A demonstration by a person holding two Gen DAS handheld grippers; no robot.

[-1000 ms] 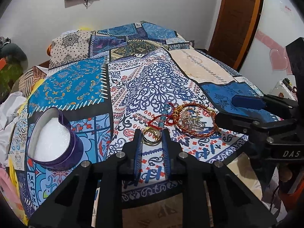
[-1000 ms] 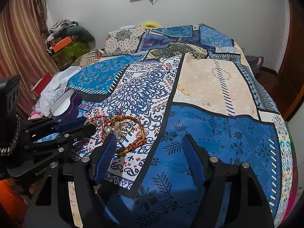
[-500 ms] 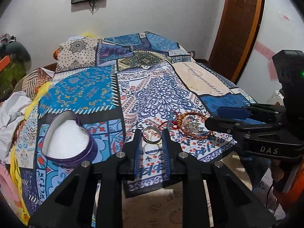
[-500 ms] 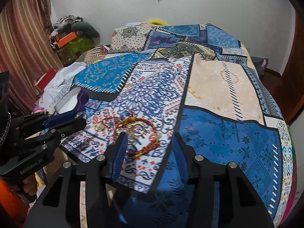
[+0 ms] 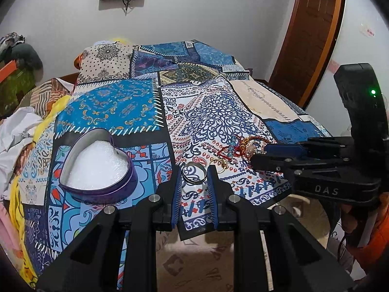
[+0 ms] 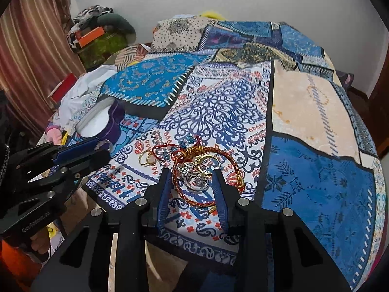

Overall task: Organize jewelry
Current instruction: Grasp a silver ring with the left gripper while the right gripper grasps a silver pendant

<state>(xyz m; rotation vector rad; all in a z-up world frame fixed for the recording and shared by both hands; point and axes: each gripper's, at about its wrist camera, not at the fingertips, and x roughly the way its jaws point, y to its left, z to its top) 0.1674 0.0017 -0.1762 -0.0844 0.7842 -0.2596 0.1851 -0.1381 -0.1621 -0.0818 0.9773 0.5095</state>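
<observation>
Left gripper [image 5: 194,177] clamped on bangle [image 5: 193,174], heart tin [image 5: 97,168] just to its left; right gripper [image 6: 193,182], fingers apart, straddles jewelry pile [image 6: 201,170].

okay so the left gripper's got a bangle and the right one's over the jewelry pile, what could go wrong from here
The bangle sits only at the left gripper fingertips, so it might slip before reaching the heart tin. The right gripper straddles a tangled pile; closing could drag several pieces at once, or sweep them toward the bed's edge.

"das" on right gripper [image 5: 272,157] body; "genrobot.ai", blurred, on left gripper [image 6: 101,149] body.
</observation>
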